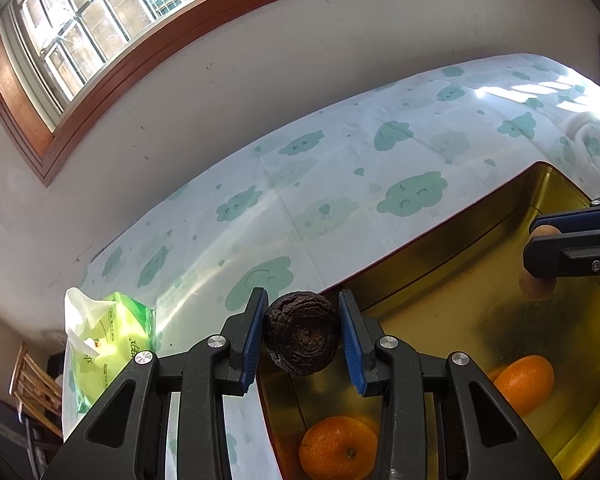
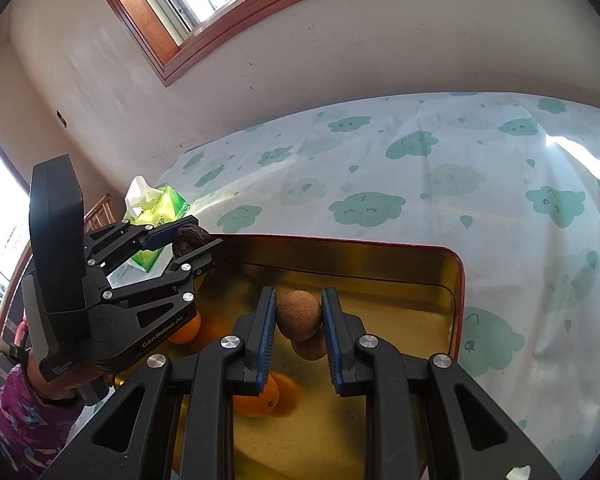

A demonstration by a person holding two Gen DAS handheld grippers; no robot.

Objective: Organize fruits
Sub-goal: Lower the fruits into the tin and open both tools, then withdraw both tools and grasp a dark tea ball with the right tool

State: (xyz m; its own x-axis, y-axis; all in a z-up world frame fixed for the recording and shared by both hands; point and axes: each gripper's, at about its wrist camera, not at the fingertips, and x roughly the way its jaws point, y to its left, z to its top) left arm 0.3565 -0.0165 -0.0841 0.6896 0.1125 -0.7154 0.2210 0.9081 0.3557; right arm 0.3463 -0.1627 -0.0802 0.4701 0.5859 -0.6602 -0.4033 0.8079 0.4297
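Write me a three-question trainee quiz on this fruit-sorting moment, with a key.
1. True or false: the left gripper holds an orange.
2. Which fruit sits between the right gripper's jaws? A) round brown fruit B) orange C) banana
3. Fill in: two ___ lie in the gold tray.

Key:
1. False. It holds a dark wrinkled fruit at the tray's edge.
2. A, the round brown fruit, held over the tray.
3. Oranges.

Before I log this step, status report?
Left gripper shut on dark wrinkled fruit; right gripper shut on brown round fruit. Both over gold tin tray. Nothing blocking.
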